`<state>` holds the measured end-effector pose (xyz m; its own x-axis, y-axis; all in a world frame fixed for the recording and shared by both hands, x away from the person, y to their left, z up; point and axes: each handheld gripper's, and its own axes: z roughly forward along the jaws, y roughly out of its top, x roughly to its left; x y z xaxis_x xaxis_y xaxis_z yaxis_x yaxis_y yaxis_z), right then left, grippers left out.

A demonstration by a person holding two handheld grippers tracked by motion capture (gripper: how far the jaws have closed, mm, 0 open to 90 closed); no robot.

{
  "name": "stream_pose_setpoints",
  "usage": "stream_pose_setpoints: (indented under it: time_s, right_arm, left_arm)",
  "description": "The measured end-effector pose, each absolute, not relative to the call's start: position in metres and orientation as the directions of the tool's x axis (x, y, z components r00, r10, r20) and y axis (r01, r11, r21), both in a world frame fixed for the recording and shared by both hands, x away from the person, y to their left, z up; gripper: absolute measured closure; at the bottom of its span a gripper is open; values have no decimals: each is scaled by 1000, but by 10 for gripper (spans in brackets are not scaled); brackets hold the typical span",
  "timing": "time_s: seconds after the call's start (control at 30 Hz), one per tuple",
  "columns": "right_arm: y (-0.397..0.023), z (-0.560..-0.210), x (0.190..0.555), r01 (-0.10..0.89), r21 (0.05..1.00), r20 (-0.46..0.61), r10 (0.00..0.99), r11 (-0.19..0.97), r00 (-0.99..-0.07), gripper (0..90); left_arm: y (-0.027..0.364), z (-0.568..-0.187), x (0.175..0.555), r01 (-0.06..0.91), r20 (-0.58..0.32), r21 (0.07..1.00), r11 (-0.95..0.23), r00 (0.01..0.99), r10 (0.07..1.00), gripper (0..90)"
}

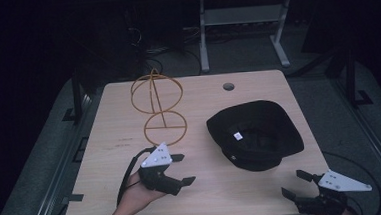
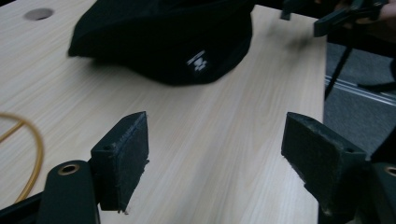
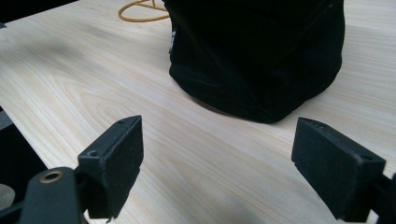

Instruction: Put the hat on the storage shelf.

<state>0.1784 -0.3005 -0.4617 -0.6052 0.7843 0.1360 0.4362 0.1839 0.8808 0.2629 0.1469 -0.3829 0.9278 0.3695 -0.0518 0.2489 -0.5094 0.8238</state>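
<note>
Pale wooden table [image 1: 264, 193] spans the middle of the high view, and a black fabric bucket hat [image 1: 254, 133] lies on it right of centre, crown down with its opening up and a small white label showing inside. An orange wire stand of hoops on a round base [image 1: 158, 107] rises upper left of centre. At lower centre-left the left gripper [image 1: 182, 169], held in a hand [image 1: 133, 193], has its jaws wide apart with nothing between them, as does the right gripper [image 1: 296, 184] at the lower right corner.
</note>
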Motion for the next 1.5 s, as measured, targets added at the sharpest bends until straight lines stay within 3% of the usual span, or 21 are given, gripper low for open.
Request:
stream_pose_setpoints:
  time_s: [0.8, 1.27, 1.37, 1.4, 1.47, 1.5]
  right_arm:
    - [-308, -462, 177, 434, 888, 164, 778, 152, -606, 163]
    - [-308, -462, 178, 436, 884, 159, 771, 167, -617, 165]
    - [-308, -461, 177, 434, 886, 158, 770, 166, -618, 165]
    - [-308, -463, 178, 435, 885, 163, 768, 163, -619, 165]
    - [-308, -463, 178, 442, 882, 169, 767, 162, -618, 165]
    - [-307, -463, 179, 444, 881, 168, 767, 165, -619, 165]
  left_arm:
    - [67, -344, 282, 114, 26, 817, -565, 972, 235, 246]
    - [11, -358, 292, 51, 96, 717, -696, 981, 170, 224]
    - [7, -363, 295, 43, 112, 700, -712, 979, 169, 263]
    - [5, -367, 295, 22, 172, 679, -734, 967, 188, 345]
    - [6, -369, 295, 12, 186, 676, -737, 965, 186, 448]
    - [7, -371, 295, 12, 202, 690, -724, 957, 208, 448]
